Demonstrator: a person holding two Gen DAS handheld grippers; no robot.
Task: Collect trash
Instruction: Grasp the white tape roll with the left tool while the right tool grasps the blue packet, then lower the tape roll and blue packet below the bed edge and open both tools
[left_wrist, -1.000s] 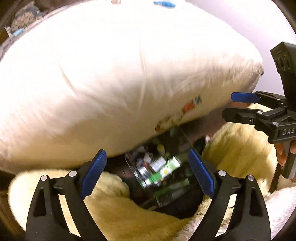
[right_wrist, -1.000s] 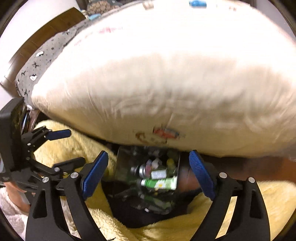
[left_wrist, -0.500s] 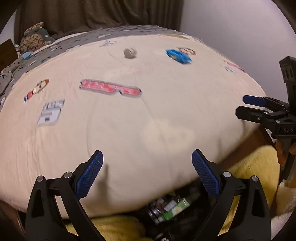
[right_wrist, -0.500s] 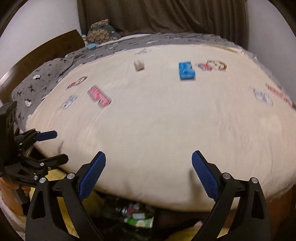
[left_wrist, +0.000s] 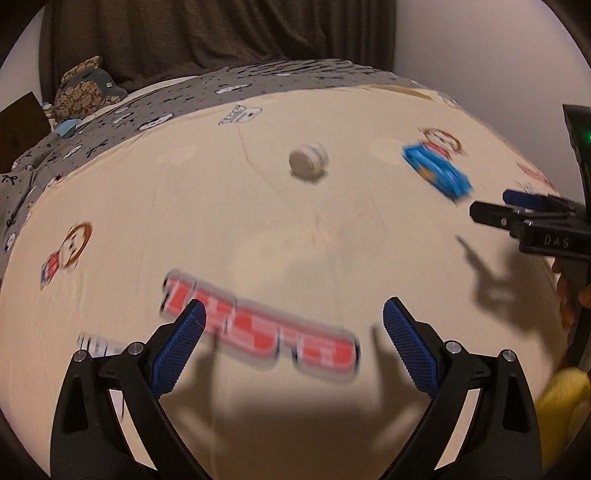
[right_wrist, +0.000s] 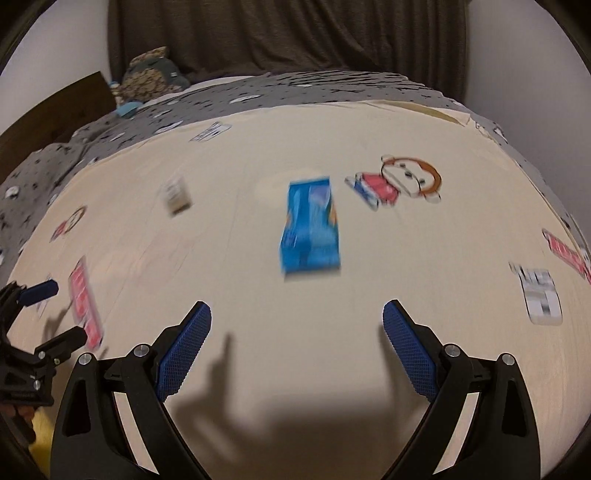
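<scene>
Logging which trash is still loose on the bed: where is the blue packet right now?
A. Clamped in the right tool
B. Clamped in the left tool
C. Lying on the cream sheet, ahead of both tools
C: the blue packet lies flat on the cream sheet, beyond the open, empty right tool and left tool.

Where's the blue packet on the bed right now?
The blue packet lies flat on the cream bedspread, centre of the right wrist view, ahead of the right gripper, just left of the printed cartoon figure.
</scene>
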